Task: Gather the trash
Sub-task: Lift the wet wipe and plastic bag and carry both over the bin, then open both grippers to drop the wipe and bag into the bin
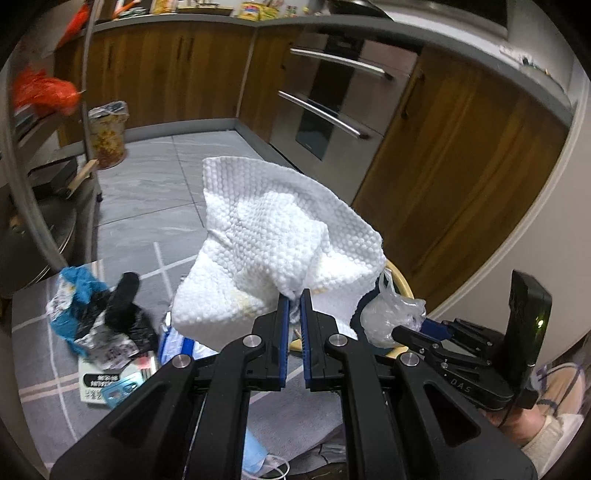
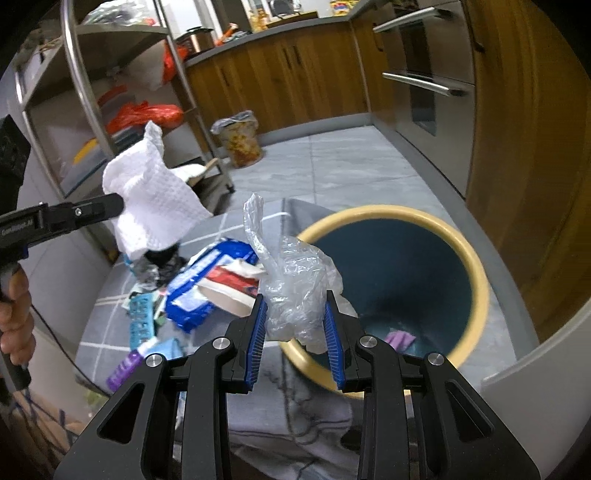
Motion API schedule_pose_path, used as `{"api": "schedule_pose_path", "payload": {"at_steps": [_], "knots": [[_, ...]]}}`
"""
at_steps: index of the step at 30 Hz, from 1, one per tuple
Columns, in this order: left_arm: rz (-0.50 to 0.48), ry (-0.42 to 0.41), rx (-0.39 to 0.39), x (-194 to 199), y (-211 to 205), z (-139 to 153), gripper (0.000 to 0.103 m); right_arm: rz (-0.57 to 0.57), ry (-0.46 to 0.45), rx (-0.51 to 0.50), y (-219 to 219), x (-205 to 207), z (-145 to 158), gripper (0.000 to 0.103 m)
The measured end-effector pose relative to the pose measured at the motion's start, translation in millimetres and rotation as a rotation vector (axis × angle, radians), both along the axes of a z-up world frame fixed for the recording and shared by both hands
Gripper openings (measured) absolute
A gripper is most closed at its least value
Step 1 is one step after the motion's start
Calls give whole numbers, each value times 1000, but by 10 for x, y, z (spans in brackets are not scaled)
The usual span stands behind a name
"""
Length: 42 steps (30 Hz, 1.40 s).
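pinching a white paper towel (image 1: 280, 236) by its corner, my left gripper (image 1: 294, 295) holds it clear of the litter. my right gripper (image 2: 295, 314) clasps a crumpled clear plastic bag (image 2: 295, 288) at the near rim of the bin (image 2: 476, 280), ready for dropping.

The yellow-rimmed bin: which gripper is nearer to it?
Right. The right gripper, holding the plastic bag, hangs at the bin rim; the left gripper, holding the paper towel, is farther left.

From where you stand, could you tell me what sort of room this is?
Most likely a home kitchen: a built-in oven sits among wooden cabinets under a grey countertop, and the floor is tiled.
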<state>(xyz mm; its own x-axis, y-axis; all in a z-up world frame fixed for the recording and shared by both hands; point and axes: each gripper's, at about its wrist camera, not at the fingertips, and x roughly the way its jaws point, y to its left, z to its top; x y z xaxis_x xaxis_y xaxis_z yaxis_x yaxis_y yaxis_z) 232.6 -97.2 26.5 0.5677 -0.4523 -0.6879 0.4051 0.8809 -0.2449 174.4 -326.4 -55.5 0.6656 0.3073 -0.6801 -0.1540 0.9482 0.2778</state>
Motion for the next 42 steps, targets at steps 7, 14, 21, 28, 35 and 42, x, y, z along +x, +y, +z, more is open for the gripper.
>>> {"api": "schedule_pose_path", "payload": {"at_steps": [7,14,21,28,35,42], "knots": [[-71,-12,78,82,-424,-218,6,-51,25,-4,-187,4,-109,32],[-135,2,141,196,-773,-503,6,-88,65,-31,-315,58,-274,32],[-180,64,187,294,-1042,-874,6,-104,129,-53,-347,109,-477,32],[-208,121,224,335,-1240,-1164,6,-114,209,-73,-361,146,-675,33],[-211,106,255,299,-1292,-1165,21,-131,223,-76,-360,156,-687,45],[-180,79,226,265,-1171,-1020,65,-132,221,-66,-374,174,-672,59]]}}
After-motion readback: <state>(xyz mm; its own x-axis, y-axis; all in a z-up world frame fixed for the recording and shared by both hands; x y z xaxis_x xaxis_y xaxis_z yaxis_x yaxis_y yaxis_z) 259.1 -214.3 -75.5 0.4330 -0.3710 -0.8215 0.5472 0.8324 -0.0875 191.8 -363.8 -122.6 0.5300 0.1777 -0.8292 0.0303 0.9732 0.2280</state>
